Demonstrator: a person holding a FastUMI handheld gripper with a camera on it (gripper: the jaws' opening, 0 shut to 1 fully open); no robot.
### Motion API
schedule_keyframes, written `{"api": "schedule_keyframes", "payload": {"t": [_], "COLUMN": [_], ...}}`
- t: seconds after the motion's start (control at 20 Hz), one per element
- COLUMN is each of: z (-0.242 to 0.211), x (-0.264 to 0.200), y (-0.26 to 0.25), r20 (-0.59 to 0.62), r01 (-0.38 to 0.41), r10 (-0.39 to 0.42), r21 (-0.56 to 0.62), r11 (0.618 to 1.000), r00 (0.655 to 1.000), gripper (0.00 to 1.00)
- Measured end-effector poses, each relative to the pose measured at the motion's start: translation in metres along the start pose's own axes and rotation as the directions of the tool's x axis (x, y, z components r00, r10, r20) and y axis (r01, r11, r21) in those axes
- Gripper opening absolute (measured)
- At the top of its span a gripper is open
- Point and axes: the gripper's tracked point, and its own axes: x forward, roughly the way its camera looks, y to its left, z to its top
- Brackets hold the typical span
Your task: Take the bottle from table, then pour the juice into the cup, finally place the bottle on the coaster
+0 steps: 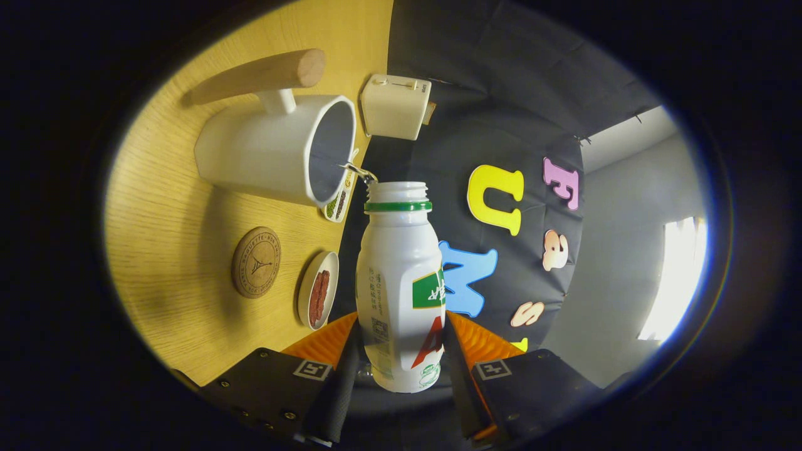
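So the gripper [401, 363] is pinching the bottle [401, 282] low on its body, one finger on each side. The whole view is rolled sideways, so the bottle is tipped over with its open, capless mouth right at the rim of the cup [276, 153], which looks like the pouring position. I can't actually see any juice coming out, though.

Going left to right across the table [163, 207]: the round coaster [255, 262] sits bare, presumably waiting for the bottle. Then a small dish [318, 289] sits near the table's far edge, with the cup's wooden handle [263, 75] beyond, and a cream box [395, 105] at the edge.
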Motion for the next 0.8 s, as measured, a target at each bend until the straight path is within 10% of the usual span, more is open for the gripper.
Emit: {"api": "schedule_keyframes", "payload": {"t": [0.8], "z": [0.0021], "x": [-0.0008], "y": [-0.0010], "r20": [0.007], "r01": [0.004], "r10": [-0.004], "r21": [-0.033], "r11": [0.999], "r00": [1.000], "gripper": [0.68]}}
